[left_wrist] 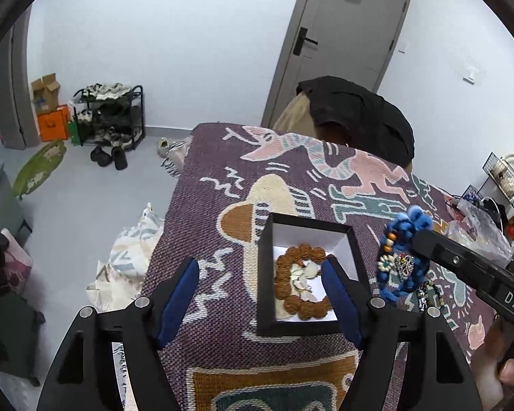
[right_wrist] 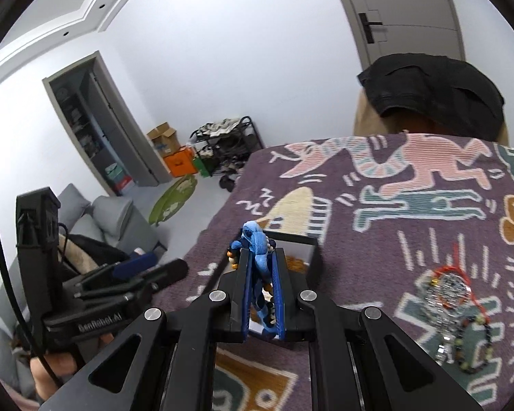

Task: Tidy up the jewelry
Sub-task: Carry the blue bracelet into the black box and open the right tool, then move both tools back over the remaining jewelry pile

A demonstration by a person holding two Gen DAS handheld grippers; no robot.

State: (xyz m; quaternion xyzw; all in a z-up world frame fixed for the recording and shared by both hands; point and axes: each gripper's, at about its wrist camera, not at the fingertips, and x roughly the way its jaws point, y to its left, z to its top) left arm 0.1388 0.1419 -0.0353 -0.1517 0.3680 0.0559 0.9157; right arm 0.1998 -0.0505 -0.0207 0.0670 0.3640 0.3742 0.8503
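Woven purple fabric with pink, teal and cream figures covers the desk (left_wrist: 202, 226). On it stands a square black box (left_wrist: 303, 277) with a white interior, holding a knobbly brown bead bracelet (left_wrist: 293, 284) around pale shell-like pieces. The left gripper (left_wrist: 260, 294) is spread wide, its blue-padded fingers either side of the box's left wall. The right gripper (right_wrist: 262, 284) is clamped on a blue fuzzy bracelet (right_wrist: 257, 250) with orange and cream beads, held above the box. Its body reads "DAS", cut off. More beaded jewelry (right_wrist: 452, 311) lies on the cloth, blurred.
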